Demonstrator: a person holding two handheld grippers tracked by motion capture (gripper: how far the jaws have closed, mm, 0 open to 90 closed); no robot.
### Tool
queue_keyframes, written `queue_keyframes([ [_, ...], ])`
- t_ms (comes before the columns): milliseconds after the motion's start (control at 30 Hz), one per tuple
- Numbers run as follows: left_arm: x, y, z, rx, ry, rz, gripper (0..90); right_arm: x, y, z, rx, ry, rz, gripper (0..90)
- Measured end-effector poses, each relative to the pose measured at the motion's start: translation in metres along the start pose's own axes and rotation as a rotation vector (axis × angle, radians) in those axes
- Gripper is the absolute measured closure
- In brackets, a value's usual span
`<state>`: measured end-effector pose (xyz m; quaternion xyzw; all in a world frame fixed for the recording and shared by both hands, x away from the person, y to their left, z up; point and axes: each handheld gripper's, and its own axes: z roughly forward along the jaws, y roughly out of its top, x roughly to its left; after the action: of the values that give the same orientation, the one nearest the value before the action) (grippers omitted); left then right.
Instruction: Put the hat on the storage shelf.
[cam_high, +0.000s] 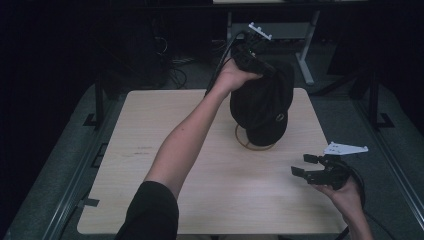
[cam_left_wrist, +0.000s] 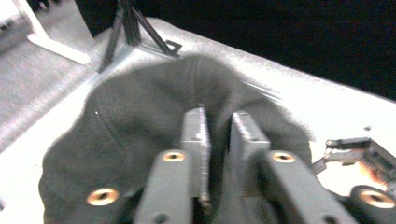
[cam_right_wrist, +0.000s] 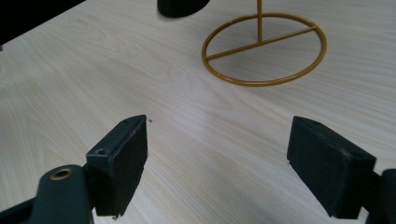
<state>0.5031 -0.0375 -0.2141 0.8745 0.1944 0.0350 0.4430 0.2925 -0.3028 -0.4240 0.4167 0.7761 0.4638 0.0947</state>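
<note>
A black cap (cam_high: 262, 105) hangs over a gold wire stand (cam_high: 241, 139) at the far middle of the table. My left gripper (cam_high: 270, 70) reaches onto the cap's crown from above. In the left gripper view my left gripper (cam_left_wrist: 222, 130) holds its jaws a narrow gap apart, with the cap's fabric (cam_left_wrist: 140, 116) bunched around and between them, not clearly pinched. My right gripper (cam_high: 302, 165) hovers low near the table's right front, open and empty. Beyond my right gripper's (cam_right_wrist: 217, 158) wide-apart jaws lie the stand's round base (cam_right_wrist: 261, 84) and the edge of the cap (cam_right_wrist: 180, 7).
The light wooden table (cam_high: 150, 150) has bare surface at its left and front. Desk legs (cam_high: 305, 65) and cables stand on the dark floor beyond the far edge. My right gripper (cam_left_wrist: 359, 158) also appears at the right of the left gripper view.
</note>
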Motion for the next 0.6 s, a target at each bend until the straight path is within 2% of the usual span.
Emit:
queue_keyframes([
  [67,0.001,-0.002,0.006,0.009,0.004,-0.004,69.9,0.000,0.000,0.001,0.004,0.001,0.000,20.0],
  [200,0.001,-0.001,0.000,-0.020,0.011,0.002,66.1,0.001,0.000,0.001,0.005,0.002,-0.006,20.0],
  [333,0.001,-0.002,-0.008,-0.011,0.026,0.016,61.8,0.000,0.000,-0.002,-0.007,-0.004,-0.001,20.1],
  [367,0.001,-0.004,-0.013,-0.012,0.040,0.017,60.4,0.000,0.000,-0.003,-0.008,-0.003,0.000,20.0],
  [467,0.001,-0.008,-0.017,-0.016,0.037,0.019,59.0,0.000,-0.001,-0.004,-0.016,-0.010,-0.005,19.8],
  [500,0.001,-0.014,-0.021,0.005,0.054,0.018,58.3,0.000,-0.001,-0.005,-0.015,-0.012,0.002,19.8],
  [600,0.001,-0.022,-0.027,0.008,0.062,0.010,57.1,0.002,-0.002,-0.006,-0.021,-0.019,-0.006,19.5],
])
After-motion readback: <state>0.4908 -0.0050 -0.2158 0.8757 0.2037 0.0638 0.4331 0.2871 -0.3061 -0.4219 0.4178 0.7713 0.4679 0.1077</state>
